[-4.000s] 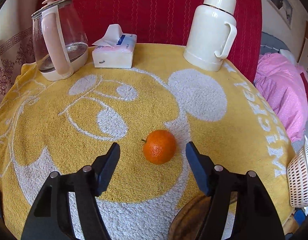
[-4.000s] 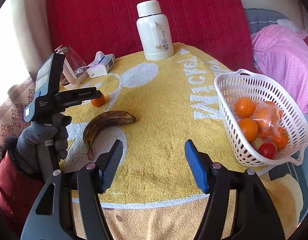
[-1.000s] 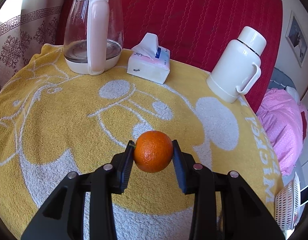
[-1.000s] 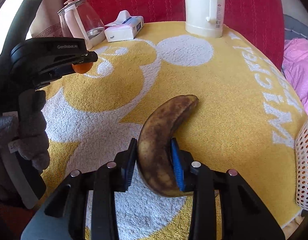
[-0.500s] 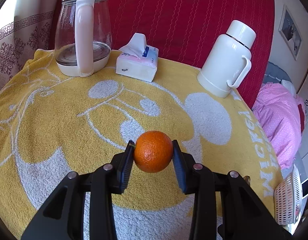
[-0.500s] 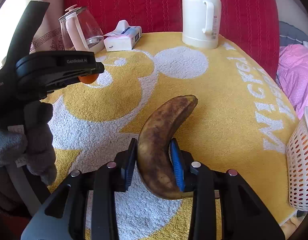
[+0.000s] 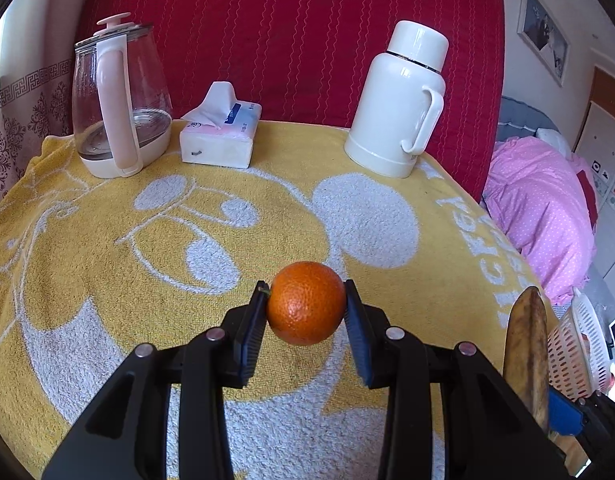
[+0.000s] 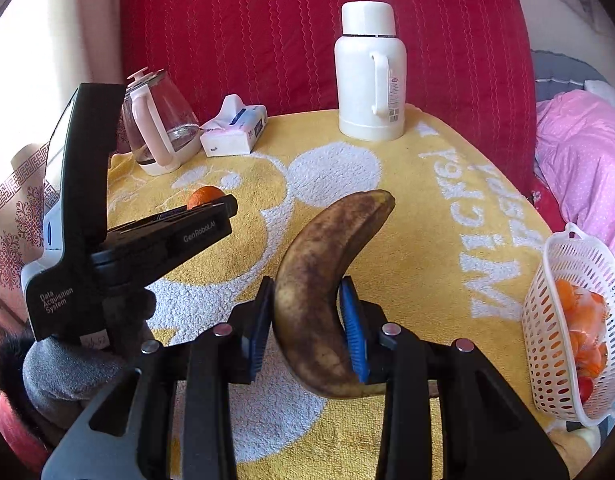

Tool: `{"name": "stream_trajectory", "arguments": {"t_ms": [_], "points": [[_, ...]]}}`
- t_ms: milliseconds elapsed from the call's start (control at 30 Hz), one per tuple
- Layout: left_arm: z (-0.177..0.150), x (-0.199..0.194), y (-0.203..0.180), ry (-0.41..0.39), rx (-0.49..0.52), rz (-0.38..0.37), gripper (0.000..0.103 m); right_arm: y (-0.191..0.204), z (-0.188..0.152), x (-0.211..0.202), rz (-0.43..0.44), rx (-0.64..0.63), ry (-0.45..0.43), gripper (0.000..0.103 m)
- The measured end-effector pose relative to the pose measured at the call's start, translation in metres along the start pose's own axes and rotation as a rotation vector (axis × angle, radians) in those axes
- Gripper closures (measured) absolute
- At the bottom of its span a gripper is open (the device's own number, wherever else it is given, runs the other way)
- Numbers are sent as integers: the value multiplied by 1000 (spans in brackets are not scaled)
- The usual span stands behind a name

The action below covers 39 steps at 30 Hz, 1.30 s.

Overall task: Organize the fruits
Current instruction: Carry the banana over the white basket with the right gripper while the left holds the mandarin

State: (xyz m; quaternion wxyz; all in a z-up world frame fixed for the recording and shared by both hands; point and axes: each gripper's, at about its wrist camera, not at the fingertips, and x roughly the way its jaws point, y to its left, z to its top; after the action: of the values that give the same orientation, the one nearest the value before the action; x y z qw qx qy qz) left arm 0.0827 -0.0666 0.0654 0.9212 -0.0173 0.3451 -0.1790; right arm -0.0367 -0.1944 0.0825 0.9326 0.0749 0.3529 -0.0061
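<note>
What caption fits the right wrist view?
Right gripper grips a brown-spotted banana over the yellow towel, basket at right.

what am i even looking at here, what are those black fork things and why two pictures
There is no robot here. A person holds a hand-held black claw in each hand, and each claw carries a wide-angle camera looking along its two fingers. That gives two pictures of one moment.

The left claw is shut on a round orange tangerine, held above the yellow cartoon-print towel. The right claw is shut on a brown overripe banana. Its picture also shows the left claw from the side, in a grey gloved hand.

At the far edge stand a glass kettle with pink handle, a white tissue pack and a cream thermos flask. To the right sits a white plastic basket already holding fruit.
</note>
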Motion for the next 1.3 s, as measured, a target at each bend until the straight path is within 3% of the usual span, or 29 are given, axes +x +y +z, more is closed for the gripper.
{"name": "stream_trajectory", "arguments": {"t_ms": [533, 1300], "points": [[-10, -11, -29, -33, 96, 3, 65, -16, -3, -15, -37, 39, -10, 68], [-18, -10, -42, -23, 135, -7, 65, -54, -10, -43, -93, 139, -38, 68]]}}
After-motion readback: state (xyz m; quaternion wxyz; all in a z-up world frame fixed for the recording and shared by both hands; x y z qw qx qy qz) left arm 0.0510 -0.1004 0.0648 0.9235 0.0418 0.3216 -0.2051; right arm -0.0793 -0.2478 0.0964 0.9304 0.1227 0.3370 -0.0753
